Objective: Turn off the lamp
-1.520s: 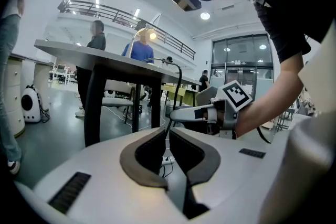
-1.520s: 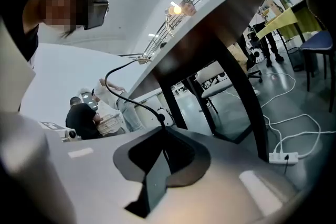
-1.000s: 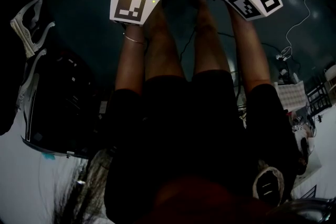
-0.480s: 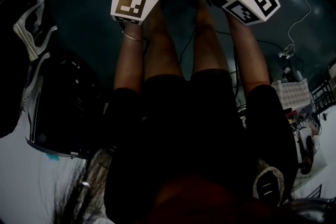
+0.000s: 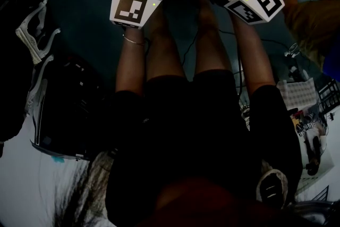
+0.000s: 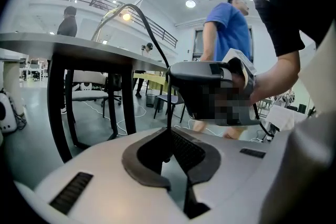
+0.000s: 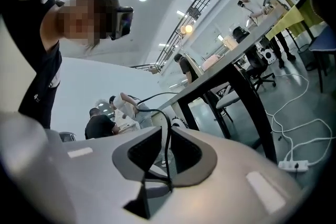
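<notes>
I have the left hand-held gripper [image 6: 169, 132] pinched shut on a thin black cable [image 6: 157, 52]. The cable leaves the fingertips at the centre of the left gripper view and arcs toward the upper left. There the lamp [image 6: 126, 17] is lit, just above the edge of the worktop [image 6: 79, 45].

The right hand-held gripper [image 7: 164, 131] has its jaws a little apart. A black cable runs down through the narrow gap, lying against one jaw with light showing on its other side, so I have nothing clamped there. In the right gripper view the lamp is a bright spot in the upper middle, above the worktop slanting across the frame.

In the head view both grippers sit at the top edge, beyond the person's legs [image 5: 159, 50].
</notes>
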A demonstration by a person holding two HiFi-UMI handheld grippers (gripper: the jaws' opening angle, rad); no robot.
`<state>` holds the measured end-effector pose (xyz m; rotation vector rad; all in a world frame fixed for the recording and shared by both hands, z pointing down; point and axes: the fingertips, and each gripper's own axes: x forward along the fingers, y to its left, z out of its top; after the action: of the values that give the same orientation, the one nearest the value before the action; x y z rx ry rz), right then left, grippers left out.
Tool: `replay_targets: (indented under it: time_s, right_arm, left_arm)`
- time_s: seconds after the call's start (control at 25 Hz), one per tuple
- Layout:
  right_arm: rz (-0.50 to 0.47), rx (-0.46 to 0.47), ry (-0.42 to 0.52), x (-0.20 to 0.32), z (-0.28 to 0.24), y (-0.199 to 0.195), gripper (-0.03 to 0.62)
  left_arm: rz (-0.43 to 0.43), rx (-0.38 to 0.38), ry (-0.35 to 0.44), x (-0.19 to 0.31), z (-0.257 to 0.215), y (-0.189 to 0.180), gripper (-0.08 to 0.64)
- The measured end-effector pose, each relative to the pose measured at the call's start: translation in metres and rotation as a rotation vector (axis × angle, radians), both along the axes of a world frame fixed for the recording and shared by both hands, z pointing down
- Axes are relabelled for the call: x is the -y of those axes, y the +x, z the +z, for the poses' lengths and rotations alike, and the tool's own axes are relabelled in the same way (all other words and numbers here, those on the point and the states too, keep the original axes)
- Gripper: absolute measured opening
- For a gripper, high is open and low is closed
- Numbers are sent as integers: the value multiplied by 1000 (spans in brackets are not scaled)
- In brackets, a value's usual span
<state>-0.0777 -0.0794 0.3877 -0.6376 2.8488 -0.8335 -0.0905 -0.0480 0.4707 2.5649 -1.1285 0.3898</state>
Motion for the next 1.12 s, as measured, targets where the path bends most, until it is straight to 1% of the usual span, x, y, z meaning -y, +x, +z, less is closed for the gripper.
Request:
replay_targets:
  time_s: [0.08, 0.2, 0.32, 0.44, 0.6, 0.68, 0.76, 0.8, 0.88, 1.0, 1.12]
  right_arm:
    - [4, -5, 25, 1, -5, 4, 29]
    - [48, -1, 38, 5, -7, 17, 29]
    - [57, -47, 55, 6, 3, 25, 29]
    - [7, -128, 87, 0, 16, 26, 31]
    - [-85, -205, 132, -13, 28, 21, 41]
    - [-140, -246, 177, -22, 34, 15, 62]
    - [-203, -298, 224, -30, 43, 8, 99]
    - [-235, -327, 239, -33, 48, 5, 116]
    - [-285, -379, 253, -38, 59, 1, 130]
    - [-326, -440, 287, -38, 69, -3, 135]
    - [-339, -461, 321, -35, 71, -7, 135]
  left_arm:
    - [4, -25, -1, 0, -7, 2, 23]
    - [-5, -72, -14, 1, -15, -1, 21]
    - [5, -103, -22, 2, -23, -6, 21]
    - [19, -115, -14, 3, -36, -8, 21]
    - [27, -121, -5, 3, -51, -8, 21]
    - [31, -126, -9, 1, -58, -8, 21]
    - [36, -132, -16, -1, -66, -9, 21]
    - [39, -136, -19, -2, -70, -9, 21]
    - [44, -152, -19, -3, -79, -11, 21]
    - [51, -199, -13, -5, -92, -13, 21]
    - [65, -209, -6, -8, -101, -12, 21]
